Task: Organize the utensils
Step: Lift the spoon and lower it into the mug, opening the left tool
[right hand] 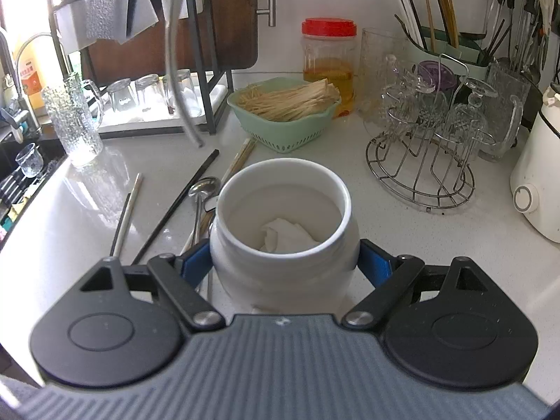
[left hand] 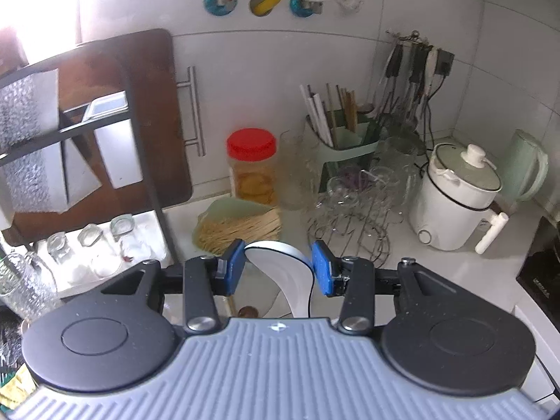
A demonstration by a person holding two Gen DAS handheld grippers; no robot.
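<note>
Two tongs angled downward: left tongs (left hand: 278,267) clamp white spoon (left hand: 283,273); right tongs (right hand: 284,262) clamp white jar (right hand: 283,231).

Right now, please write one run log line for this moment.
left gripper: shut on white spoon, raised | right gripper: shut on white jar | counter: utensils remain

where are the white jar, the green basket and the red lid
white jar (right hand: 280,269): right wrist view, front wall
green basket (right hand: 290,134): right wrist view, front wall
red lid (right hand: 329,27): right wrist view, side of lid
</note>
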